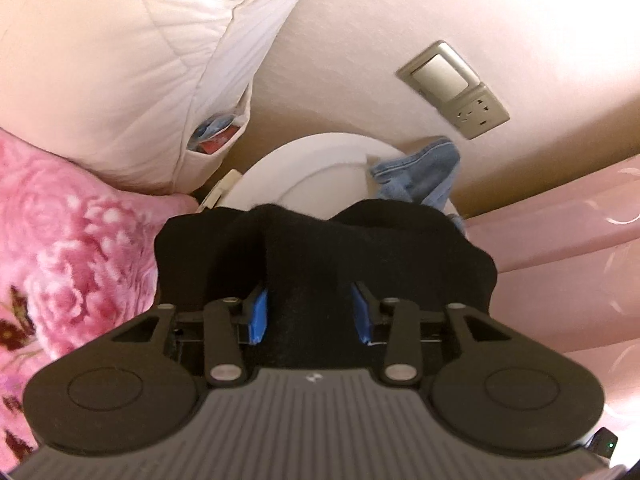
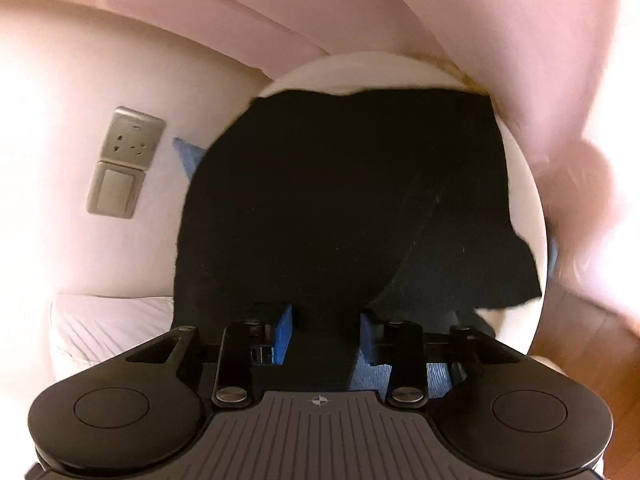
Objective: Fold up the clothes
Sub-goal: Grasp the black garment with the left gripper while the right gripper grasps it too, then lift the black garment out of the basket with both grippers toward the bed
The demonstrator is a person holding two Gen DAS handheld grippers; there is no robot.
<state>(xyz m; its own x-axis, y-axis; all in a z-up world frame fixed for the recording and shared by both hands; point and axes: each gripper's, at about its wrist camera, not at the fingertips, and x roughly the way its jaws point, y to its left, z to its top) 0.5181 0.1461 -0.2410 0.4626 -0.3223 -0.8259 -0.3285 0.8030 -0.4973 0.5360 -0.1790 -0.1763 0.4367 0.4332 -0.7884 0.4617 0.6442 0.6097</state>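
Left gripper: blue pads clamped on a bunched fold of the black garment, which rises between the fingers and drapes forward, blocking most of the near view. Beyond the garment sits a white round table, with a piece of blue denim clothing lying on its far right edge. To the left, a pink floral blanket lies below a white quilted cushion; small blue and red items show in a gap at the cushion's lower corner, too unclear to identify. A grey wall switch and socket plate is mounted on the wall behind the table. Pink fabric fills the right side. Right gripper: pads pinched on an edge of the same black garment, which spreads across the white round table and hides most of its top. Denim shows beneath the right fingers. The switch plate appears at left, white bedding below it, and a blurred pink surface at right.
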